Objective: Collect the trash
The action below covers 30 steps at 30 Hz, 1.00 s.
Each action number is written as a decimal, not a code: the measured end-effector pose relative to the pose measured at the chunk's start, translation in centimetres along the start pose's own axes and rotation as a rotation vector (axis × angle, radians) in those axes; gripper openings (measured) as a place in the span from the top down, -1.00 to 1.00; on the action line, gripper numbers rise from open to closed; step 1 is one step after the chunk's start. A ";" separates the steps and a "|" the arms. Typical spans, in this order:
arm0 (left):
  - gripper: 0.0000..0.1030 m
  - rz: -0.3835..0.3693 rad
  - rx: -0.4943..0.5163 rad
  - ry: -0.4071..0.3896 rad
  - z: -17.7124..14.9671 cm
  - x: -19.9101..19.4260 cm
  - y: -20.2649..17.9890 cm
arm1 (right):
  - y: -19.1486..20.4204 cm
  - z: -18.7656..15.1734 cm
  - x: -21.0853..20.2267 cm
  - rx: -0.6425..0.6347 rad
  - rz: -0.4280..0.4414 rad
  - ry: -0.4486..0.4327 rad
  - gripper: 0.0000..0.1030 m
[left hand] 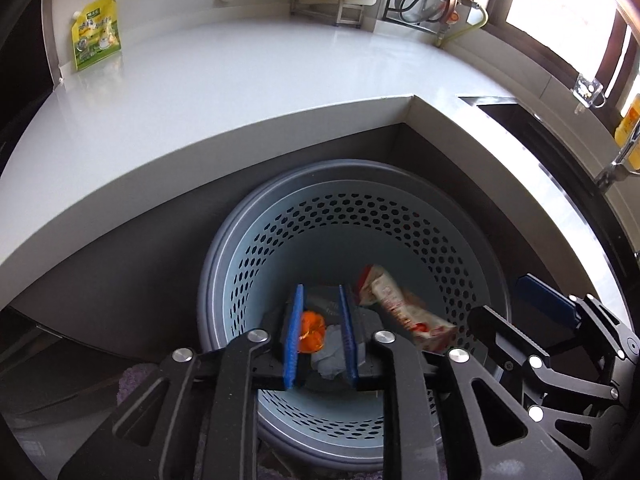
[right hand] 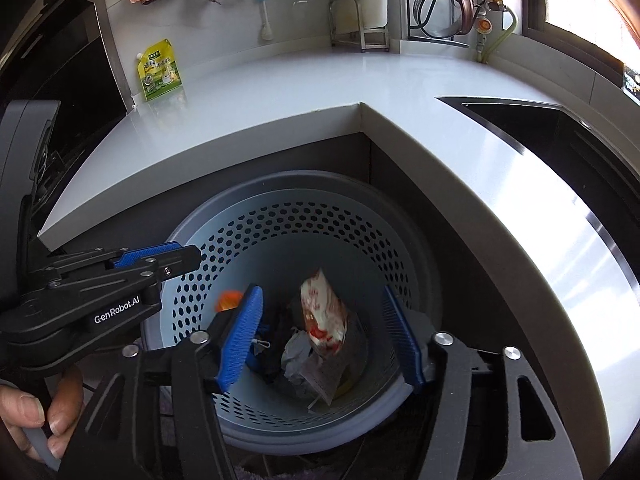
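Observation:
A pale blue perforated bin [left hand: 320, 168] [right hand: 280, 184] with a grey rim stands on the floor in the corner under the counter. My left gripper [left hand: 321, 300] [right hand: 192, 258] hangs over its mouth, blue pads a little apart and gripping nothing. An orange wrapper [left hand: 312, 332] [right hand: 228, 300] lies below it inside the bin. My right gripper [right hand: 322, 320] [left hand: 498, 298] is over the bin with its jaws wide open. A red-and-white snack wrapper [right hand: 324, 312] [left hand: 404, 308] lies loose in the bin on crumpled grey paper [right hand: 296, 352] and dark scraps.
The white L-shaped counter [left hand: 240, 80] wraps behind the bin. A green-yellow pouch [left hand: 96, 32] leans on the wall at the left. A dark sink [right hand: 540, 120] is at the right, a kettle rack [right hand: 448, 0] at the back. A person's hand [right hand: 24, 420] holds the left gripper's handle.

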<state>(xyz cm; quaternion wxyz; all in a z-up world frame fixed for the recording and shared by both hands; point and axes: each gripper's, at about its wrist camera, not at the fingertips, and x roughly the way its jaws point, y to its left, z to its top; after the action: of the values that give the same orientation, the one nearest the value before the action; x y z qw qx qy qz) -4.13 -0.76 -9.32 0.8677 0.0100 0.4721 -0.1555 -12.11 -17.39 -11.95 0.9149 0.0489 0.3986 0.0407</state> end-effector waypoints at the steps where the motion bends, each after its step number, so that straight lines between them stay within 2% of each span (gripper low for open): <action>1: 0.27 0.004 -0.004 0.000 -0.1 -0.1 0.1 | -0.2 0.0 -0.1 0.004 -0.003 -0.002 -0.21; 2: 0.02 0.005 -0.010 -0.002 -0.1 -0.1 0.2 | -0.3 0.1 -0.2 0.010 -0.007 -0.002 -0.22; 3: -0.10 0.007 -0.018 -0.008 -0.2 -0.3 0.4 | -0.5 0.1 -0.2 0.015 -0.009 -0.002 -0.23; 4: -0.30 0.013 -0.025 -0.017 -0.2 -0.5 0.5 | -0.7 0.1 -0.2 0.021 -0.010 -0.003 -0.23; 5: -0.34 0.017 -0.028 -0.030 -0.3 -0.7 0.7 | -0.9 0.1 -0.3 0.026 -0.011 -0.004 -0.24; 10: -0.46 0.047 -0.031 -0.044 -0.3 -1.1 1.1 | -1.6 0.1 -0.3 0.060 -0.017 -0.008 -0.30; 30: -0.65 0.098 -0.021 -0.065 -0.5 -1.8 1.1 | -1.5 -0.3 -0.3 0.076 -0.019 -0.002 -0.39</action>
<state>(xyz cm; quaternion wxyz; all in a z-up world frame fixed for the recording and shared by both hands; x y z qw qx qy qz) -5.15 0.83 -8.20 0.8891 0.0189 0.4443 -0.1083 -12.50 -18.94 -12.14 0.9131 0.0801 0.3994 0.0170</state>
